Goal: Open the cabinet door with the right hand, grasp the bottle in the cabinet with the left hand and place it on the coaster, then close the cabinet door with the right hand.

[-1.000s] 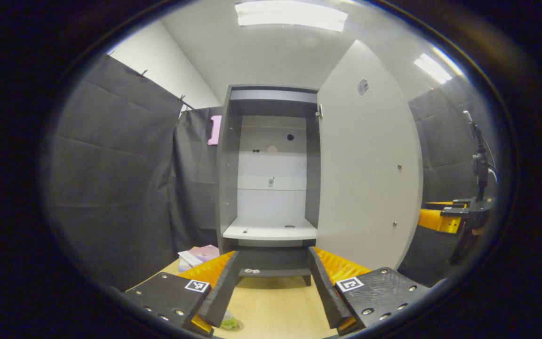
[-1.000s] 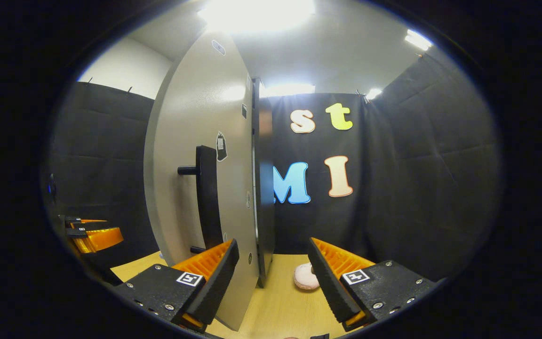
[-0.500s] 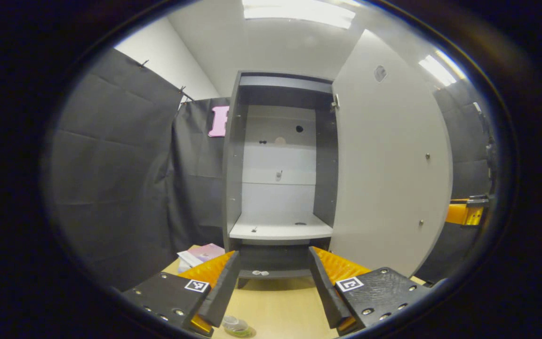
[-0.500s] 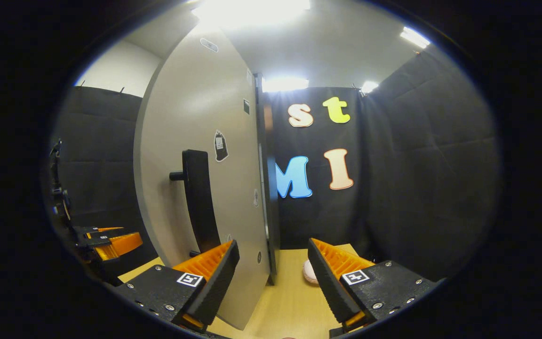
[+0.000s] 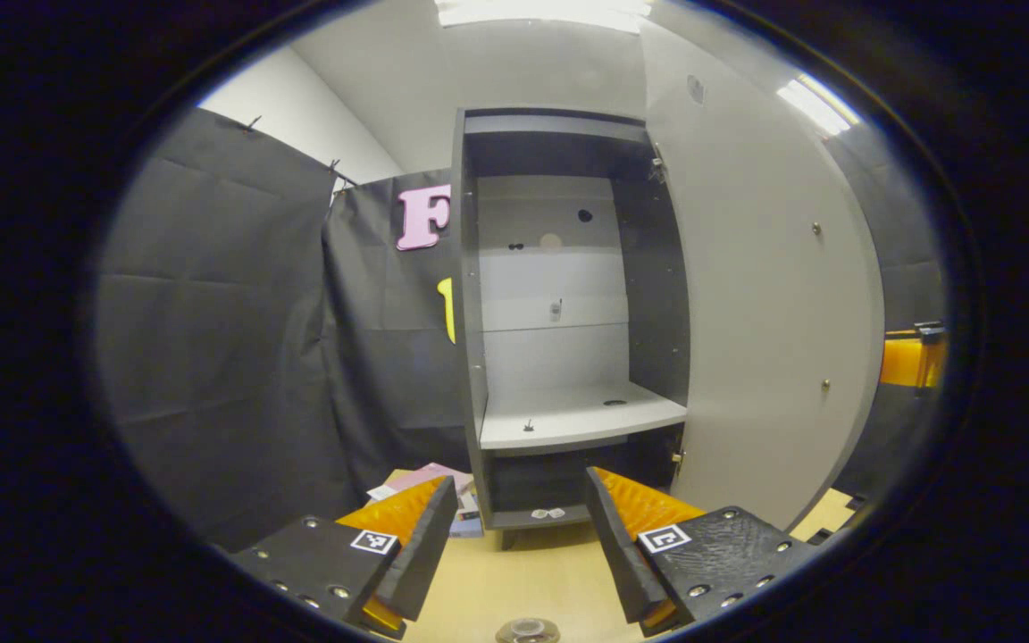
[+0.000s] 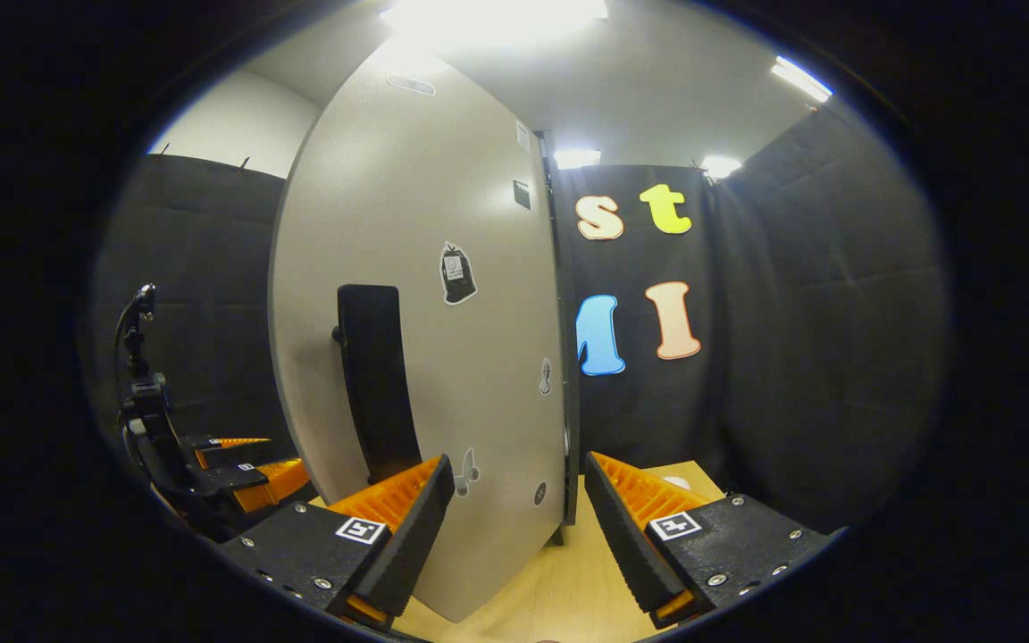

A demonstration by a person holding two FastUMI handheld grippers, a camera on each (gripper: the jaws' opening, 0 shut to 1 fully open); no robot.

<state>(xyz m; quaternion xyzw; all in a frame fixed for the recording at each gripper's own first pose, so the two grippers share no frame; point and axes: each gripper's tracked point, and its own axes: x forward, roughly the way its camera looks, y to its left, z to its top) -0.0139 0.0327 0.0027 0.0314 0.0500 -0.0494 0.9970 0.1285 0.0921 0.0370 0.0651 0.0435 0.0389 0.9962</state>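
Evidently the left gripper (image 5: 519,545) hung with its fingers apart and nothing between them, above the tabletop (image 5: 523,580) and facing the open cabinet (image 5: 568,295). A bottle top (image 5: 528,630) showed at the bottom edge, on the tabletop just below the gripper. The right gripper (image 6: 514,527), fingers likewise spread and empty, faced the cabinet door (image 6: 443,357) close to its black handle (image 6: 376,375), not touching it.
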